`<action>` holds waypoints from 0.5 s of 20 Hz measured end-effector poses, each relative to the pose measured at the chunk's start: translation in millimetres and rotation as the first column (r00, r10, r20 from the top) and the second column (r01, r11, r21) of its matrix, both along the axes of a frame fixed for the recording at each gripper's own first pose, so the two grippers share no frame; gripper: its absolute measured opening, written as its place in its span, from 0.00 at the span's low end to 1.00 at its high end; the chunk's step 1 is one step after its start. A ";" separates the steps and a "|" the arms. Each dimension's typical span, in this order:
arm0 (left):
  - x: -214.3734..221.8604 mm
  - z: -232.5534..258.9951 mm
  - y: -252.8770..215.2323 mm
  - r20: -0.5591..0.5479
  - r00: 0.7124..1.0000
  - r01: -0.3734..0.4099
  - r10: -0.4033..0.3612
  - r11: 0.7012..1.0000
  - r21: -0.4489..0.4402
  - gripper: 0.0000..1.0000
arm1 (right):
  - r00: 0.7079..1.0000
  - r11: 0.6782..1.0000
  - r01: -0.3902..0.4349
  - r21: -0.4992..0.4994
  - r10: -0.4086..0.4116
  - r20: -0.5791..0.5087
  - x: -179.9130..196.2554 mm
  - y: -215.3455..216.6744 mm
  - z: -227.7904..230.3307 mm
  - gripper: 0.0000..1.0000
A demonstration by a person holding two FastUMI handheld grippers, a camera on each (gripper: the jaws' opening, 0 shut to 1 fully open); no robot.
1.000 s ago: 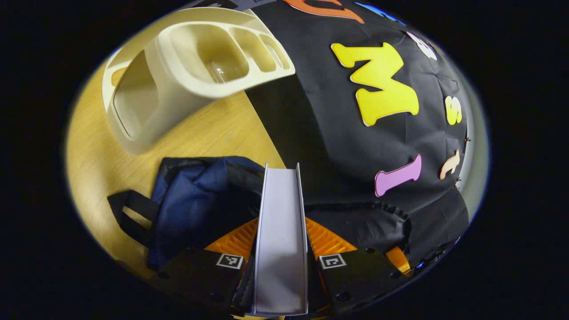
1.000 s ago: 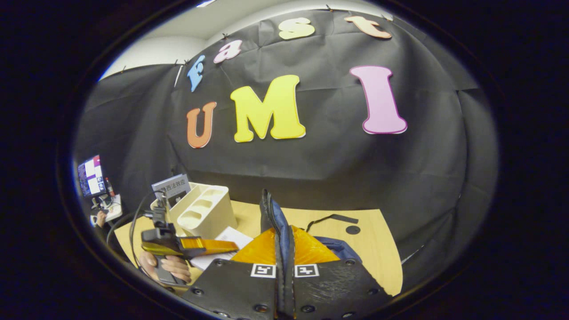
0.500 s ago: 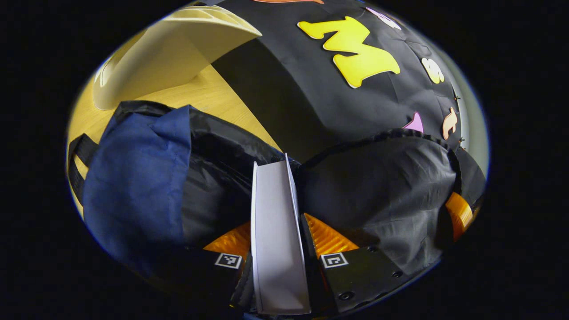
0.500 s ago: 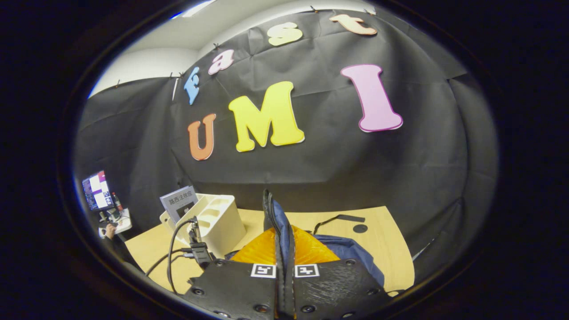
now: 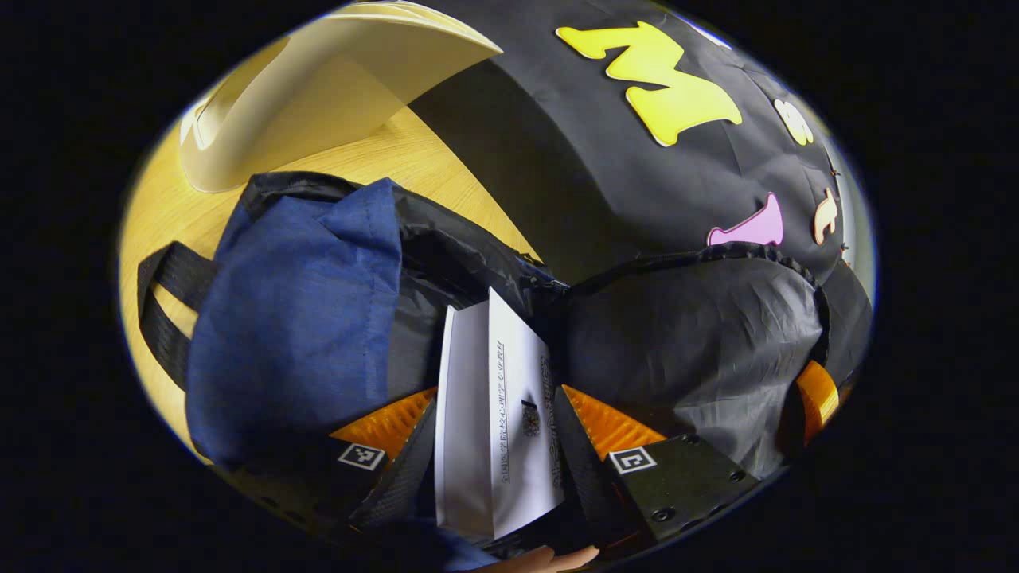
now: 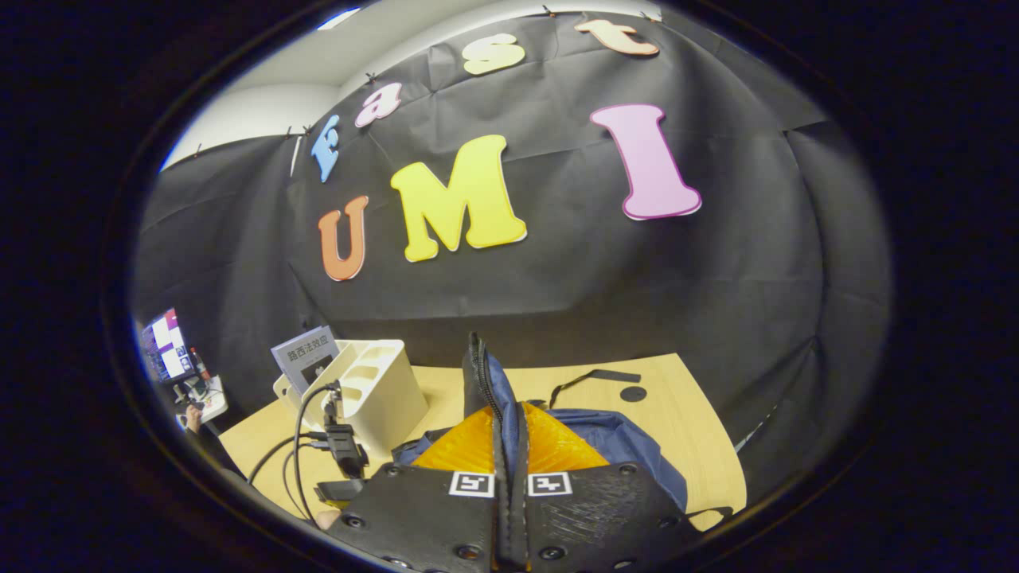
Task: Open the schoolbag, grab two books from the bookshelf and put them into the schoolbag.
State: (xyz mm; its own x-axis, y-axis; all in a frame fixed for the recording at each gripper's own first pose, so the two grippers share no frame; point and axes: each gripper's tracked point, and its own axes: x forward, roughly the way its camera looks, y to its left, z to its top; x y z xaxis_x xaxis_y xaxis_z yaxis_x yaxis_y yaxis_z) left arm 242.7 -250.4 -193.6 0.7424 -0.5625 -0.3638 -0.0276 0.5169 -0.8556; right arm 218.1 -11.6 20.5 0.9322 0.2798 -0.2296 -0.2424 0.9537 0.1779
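The blue schoolbag [image 5: 294,318] lies open on the wooden table [image 5: 414,167], its black lining [image 5: 692,334] spread wide. A white book [image 5: 493,398] stands tilted in the bag's mouth, cover showing, between the spread fingers of my left gripper [image 5: 495,402], which is open. My right gripper [image 6: 509,422] is shut on the schoolbag's zipper edge [image 6: 480,374] and holds it up. One of its fingers [image 5: 816,398] shows at the bag's right rim. The cream bookshelf [image 6: 374,390] stands left of the bag with a grey book [image 6: 306,354] in it.
The bookshelf [image 5: 318,95] rises close behind the bag in the left gripper view. A fingertip of a hand [image 5: 557,559] shows at the bottom edge. Black straps [image 5: 167,310] trail off the bag's left side. A monitor [image 6: 165,344] sits far left beyond the table.
My left gripper's fingers have spread apart, and the white book has tipped over between them, showing its cover, inside the bag's mouth. The right gripper still holds the bag's edge up.
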 end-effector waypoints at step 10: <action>-39.9 10.6 65.4 0.149 0.980 0.076 -0.130 0.942 0.326 0.88 | 0.998 0.997 0.053 -0.049 -0.055 -0.036 -1.0 -2.6 -25.7 0.01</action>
State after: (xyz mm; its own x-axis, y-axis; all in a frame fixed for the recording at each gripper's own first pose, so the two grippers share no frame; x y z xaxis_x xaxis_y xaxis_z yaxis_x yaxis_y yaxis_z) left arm 202.9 -185.0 -183.0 0.7518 -0.5146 -0.4123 0.1687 0.7545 -0.6342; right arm 217.1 -14.2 -5.2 0.9361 0.2173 -0.2766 -0.1845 0.9729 0.1396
